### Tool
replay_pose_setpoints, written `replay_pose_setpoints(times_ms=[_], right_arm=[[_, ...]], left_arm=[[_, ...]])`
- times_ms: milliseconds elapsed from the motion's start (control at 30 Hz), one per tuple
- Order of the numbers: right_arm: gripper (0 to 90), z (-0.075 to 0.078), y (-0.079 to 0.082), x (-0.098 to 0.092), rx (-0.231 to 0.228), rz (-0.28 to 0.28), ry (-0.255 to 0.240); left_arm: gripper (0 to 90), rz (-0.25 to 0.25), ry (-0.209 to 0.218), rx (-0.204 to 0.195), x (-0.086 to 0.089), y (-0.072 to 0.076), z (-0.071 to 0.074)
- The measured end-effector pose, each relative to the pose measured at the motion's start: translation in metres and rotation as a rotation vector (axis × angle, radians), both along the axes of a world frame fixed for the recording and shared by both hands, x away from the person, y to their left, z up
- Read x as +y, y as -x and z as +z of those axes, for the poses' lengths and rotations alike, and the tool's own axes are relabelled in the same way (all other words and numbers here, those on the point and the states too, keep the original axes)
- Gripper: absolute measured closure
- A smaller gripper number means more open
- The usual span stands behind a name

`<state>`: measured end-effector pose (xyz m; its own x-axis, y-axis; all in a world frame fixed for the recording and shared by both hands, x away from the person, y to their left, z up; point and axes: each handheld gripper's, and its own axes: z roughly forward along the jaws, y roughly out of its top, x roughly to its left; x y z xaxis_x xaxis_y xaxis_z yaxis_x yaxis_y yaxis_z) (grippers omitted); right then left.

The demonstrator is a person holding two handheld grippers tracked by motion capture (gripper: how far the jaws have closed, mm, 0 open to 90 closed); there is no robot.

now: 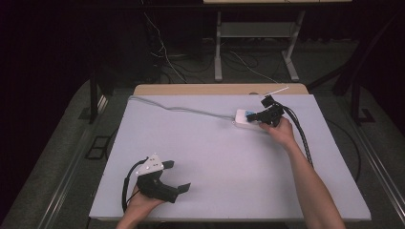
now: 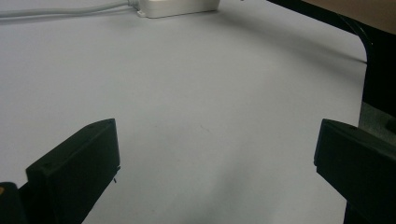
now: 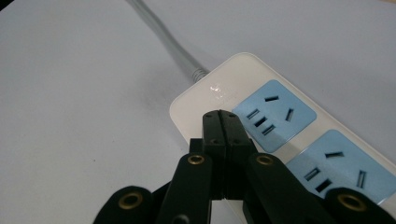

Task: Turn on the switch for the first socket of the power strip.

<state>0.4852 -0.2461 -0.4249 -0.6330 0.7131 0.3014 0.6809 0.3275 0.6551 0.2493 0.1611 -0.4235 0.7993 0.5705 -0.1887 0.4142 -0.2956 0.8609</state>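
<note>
A white power strip with light-blue socket faces lies at the table's far right; its grey cord runs off to the far left corner. My right gripper hangs over the strip's near end with its jaws shut together and nothing between them; in the right gripper view the tips sit at the strip's edge beside the first socket face. My left gripper rests near the front left of the table, jaws wide open on bare surface. In the left gripper view the strip lies far ahead.
The table is a pale grey sheet with a wooden edge at the back. Black cables trail from the right gripper along the forearm. On the dark floor behind stand a frame's legs and loose wires.
</note>
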Motion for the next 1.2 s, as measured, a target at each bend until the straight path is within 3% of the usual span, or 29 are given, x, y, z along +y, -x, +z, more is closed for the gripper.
replay_pose_setpoints(times_ms=[133, 233, 533, 600, 1200], right_arm=[[89.7, -0.001, 0.001, -0.001, -0.004, -0.002, -0.005], [89.8, -0.004, 0.001, -0.003, 0.001, -0.011, -0.036], [90.0, -0.007, 0.0, -0.006, 0.061, -0.054, -0.082], [90.0, -0.007, 0.001, -0.003, 0.041, -0.054, -0.053], [90.0, -0.004, 0.004, 0.007, -0.021, -0.029, 0.011]], left_arm=[[0.0, -0.001, -0.002, 0.001, 0.0, 0.0, 0.0], [0.0, -0.003, -0.006, 0.002, -0.001, 0.0, 0.0], [0.0, -0.009, -0.009, 0.004, -0.003, 0.0, -0.001], [0.0, -0.015, -0.011, 0.005, -0.004, 0.001, -0.002], [0.0, -0.014, -0.01, 0.004, -0.003, 0.001, -0.001]])
